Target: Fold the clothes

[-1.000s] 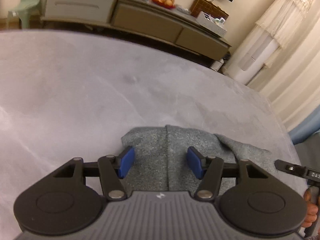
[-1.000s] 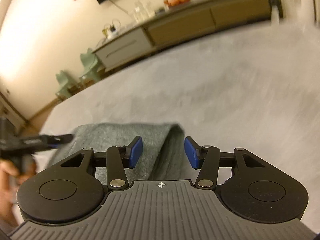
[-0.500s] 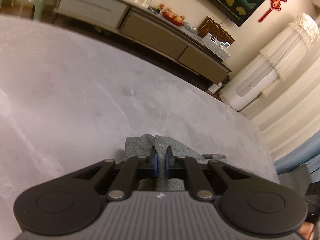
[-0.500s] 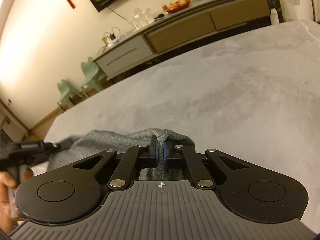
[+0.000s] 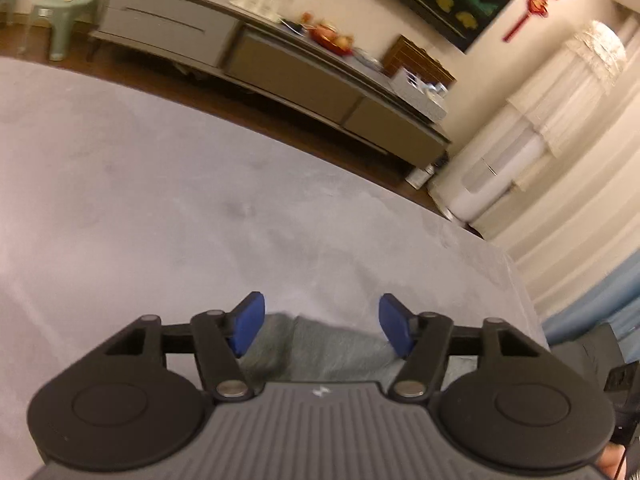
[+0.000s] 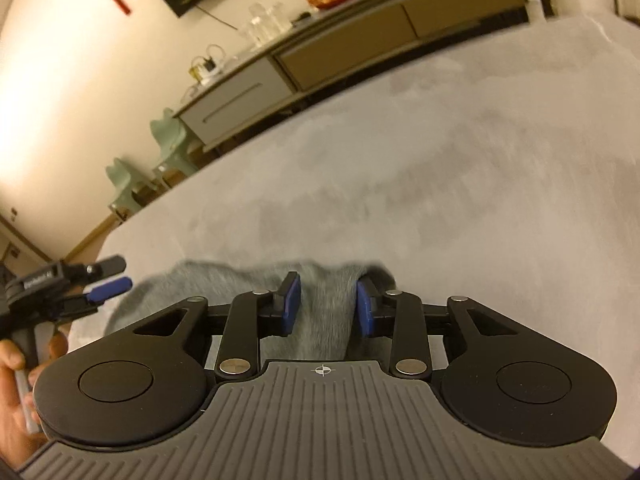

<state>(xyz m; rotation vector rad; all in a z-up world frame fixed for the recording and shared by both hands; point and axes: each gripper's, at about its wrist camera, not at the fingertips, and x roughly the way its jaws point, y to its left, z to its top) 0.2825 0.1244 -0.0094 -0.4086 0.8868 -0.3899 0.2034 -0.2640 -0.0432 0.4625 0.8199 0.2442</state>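
Grey table (image 5: 160, 200), grey garment (image 6: 320, 312) lying between and beneath both spread, empty tongs, left tongs (image 5: 322, 330), right tongs (image 6: 328, 306).

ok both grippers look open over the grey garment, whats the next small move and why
Probably draw both grippers back and look for the next fold line. The left gripper and right gripper both stand open, gripping nothing, and the grey garment lies bunched on the grey surface, so this fold looks released. How neatly it landed is mostly hidden behind the grippers.

Both wrist views look low and close across the grey garment (image 5: 320, 344) toward the sideboard (image 6: 360, 40).
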